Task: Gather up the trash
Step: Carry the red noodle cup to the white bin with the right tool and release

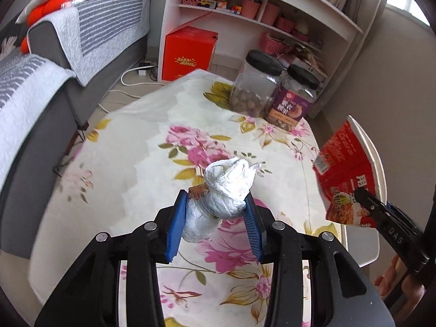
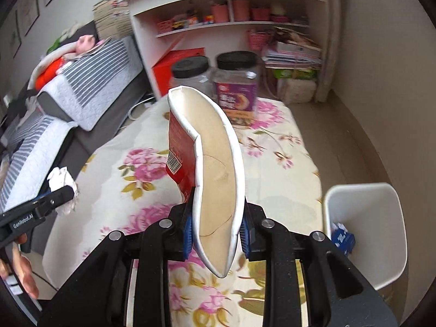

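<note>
My left gripper (image 1: 216, 203) is shut on a crumpled white wad of tissue (image 1: 231, 179), held above the floral tablecloth (image 1: 130, 147). My right gripper (image 2: 218, 219) is shut on a flattened red paper cup (image 2: 212, 147) with a white rim and a beige inside, which stands upright between the blue pads. In the left wrist view the same cup (image 1: 346, 169) hangs at the right with the right gripper (image 1: 365, 199) pinching it. The right wrist view shows the left gripper (image 2: 64, 192) and its wad (image 2: 61, 179) at the left edge. A white trash bin (image 2: 381, 218) stands beside the table, low right.
Two black-lidded plastic jars (image 1: 259, 81) (image 1: 294, 98) stand at the table's far end. A grey sofa (image 1: 41, 125) with striped covers runs along the left. A white shelf unit (image 1: 272, 13) and a red box (image 1: 188, 51) are behind. A blue-and-white wrapper (image 2: 343, 238) lies in the bin.
</note>
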Available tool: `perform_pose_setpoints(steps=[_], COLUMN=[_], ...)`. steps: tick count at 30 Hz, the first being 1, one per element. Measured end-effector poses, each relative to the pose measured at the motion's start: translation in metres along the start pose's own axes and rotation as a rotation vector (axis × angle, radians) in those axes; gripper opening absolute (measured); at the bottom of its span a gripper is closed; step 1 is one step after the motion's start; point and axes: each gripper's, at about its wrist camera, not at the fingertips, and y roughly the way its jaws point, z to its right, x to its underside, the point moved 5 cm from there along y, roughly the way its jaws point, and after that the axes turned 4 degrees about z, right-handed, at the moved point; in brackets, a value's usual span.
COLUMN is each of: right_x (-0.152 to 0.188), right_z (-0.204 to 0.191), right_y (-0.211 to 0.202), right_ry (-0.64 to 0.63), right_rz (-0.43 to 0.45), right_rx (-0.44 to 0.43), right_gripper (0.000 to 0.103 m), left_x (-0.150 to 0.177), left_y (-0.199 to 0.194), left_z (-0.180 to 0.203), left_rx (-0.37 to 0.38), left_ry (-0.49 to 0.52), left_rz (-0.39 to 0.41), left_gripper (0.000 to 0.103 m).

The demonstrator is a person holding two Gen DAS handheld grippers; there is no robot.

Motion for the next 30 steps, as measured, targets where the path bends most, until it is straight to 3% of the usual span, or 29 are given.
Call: perform_pose_setpoints(steps=[3,10,17,30], right_x=[0.006,0.005,0.006,0.006], right_z=[0.009,0.019,0.037,0.118], right_y=[0.002,-0.002,-0.011,-0.032], right_ry=[-0.008,-0.007,-0.008,0.138], right_rz=[-0.008,0.011,0.027,0.037], right_rx=[0.023,0.040,0.081,0.187], right_gripper=[0.025,0.025,0.026,0.026], left_x=[0.005,0.001,0.007,0.025], left_y=[0.012,0.014,0.030,0.046], left_z=[0.013,0.051,0.075,0.114], left_rx=[0.028,0.043,0.053,0.073], left_ry=[-0.007,0.062,0.077,0.141], left_rz=[-0.019,0.046,0.023,-0.007], left_gripper=[0.040,0.040,0.040,0.040])
